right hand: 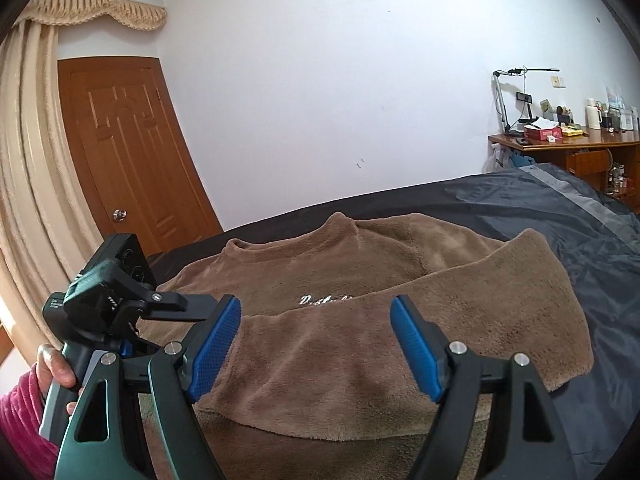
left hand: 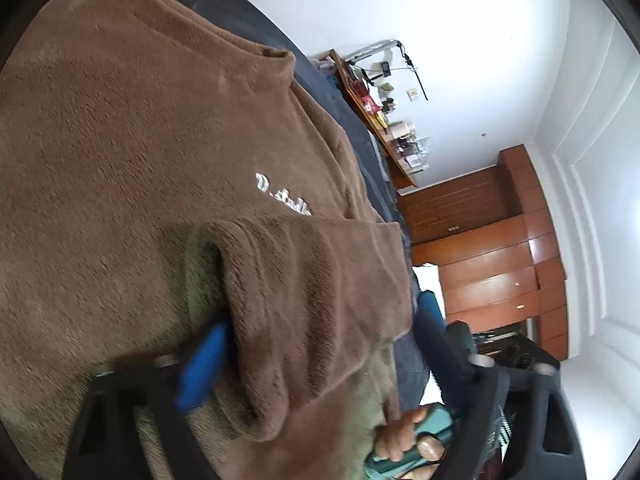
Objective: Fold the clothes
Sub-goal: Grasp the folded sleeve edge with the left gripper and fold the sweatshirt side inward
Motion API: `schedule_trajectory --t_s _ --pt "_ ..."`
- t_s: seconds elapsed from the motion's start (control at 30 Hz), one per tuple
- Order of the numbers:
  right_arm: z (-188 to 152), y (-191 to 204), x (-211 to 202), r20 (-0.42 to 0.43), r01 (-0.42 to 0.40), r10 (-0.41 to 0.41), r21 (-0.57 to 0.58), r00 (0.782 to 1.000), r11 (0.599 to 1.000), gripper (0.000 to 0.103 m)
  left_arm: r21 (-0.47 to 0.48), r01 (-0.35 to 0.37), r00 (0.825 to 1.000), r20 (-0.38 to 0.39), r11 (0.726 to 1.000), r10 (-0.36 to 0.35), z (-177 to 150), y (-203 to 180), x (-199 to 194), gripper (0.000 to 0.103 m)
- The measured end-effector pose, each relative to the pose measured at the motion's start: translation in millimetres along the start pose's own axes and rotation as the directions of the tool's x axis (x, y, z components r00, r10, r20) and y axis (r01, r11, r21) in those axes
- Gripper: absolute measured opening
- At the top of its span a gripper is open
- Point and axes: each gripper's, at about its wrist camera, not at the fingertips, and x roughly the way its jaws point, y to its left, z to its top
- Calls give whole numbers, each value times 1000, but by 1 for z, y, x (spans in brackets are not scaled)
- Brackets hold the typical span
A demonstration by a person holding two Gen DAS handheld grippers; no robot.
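A brown fleece sweater [left hand: 140, 140] [right hand: 360, 264] with white chest lettering lies flat on a dark bed cover [right hand: 560, 208]. One sleeve [left hand: 312, 280] [right hand: 400, 320] is folded across its chest. My left gripper [left hand: 316, 334] is low over the sweater with that sleeve's thick fold between its blue pads, and the jaws stand apart. In the right wrist view its black body [right hand: 116, 300] shows at the left, held by a hand in a pink sleeve. My right gripper [right hand: 316, 346] hovers open just in front of the folded sleeve, holding nothing.
The bed cover [left hand: 352, 128] extends past the sweater on every side. A cluttered wooden desk [right hand: 560, 148] stands beyond the bed at the right. A wooden door [right hand: 132, 140] and a cream curtain [right hand: 28, 160] are at the left. A wooden wardrobe [left hand: 488, 248] shows in the left wrist view.
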Motion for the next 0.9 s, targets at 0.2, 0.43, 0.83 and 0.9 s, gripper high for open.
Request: schedule_trajectory --t_s 0.2,0.43,0.83,0.9 --pt "1 -6 -2 5 9 -9 17 1000 1000 80 -38 -39 999 2 999 39 -1 19 4 29" --pt "2 -8 -4 15 32 -32 16 999 999 81 26 -85 994 69 996 83 0 13 -7 14" --pt "3 -11 -8 27 44 -44 12 999 999 81 50 -137 986 103 989 131 1 16 -16 5" --pt "3 -11 -9 33 48 -48 10 998 999 81 54 -133 984 129 990 125 0 14 -27 5"
